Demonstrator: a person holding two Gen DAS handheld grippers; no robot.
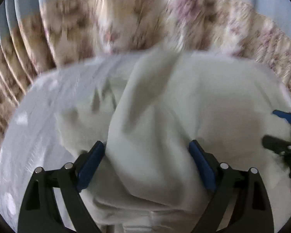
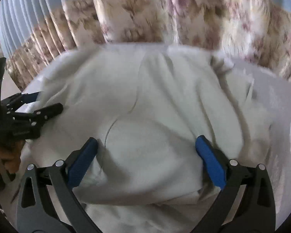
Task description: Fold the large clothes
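Two tongs, left (image 1: 146,165) and right (image 2: 146,159), spread apart over the rumpled white fleece garment (image 2: 145,106), mid-fold; next, grip an edge.

The left wrist camera looks forward and down between its own jaws, very close over the white garment (image 1: 164,116), with the flowered curtain (image 1: 126,19) across the far top and the right gripper (image 1: 281,134) at its right edge. The right wrist camera sits just as low and near, faces the same curtain (image 2: 145,15), and catches the left gripper (image 2: 42,104) at its left edge. Both views share the garment (image 2: 155,106) and the curtain; both are blurred.
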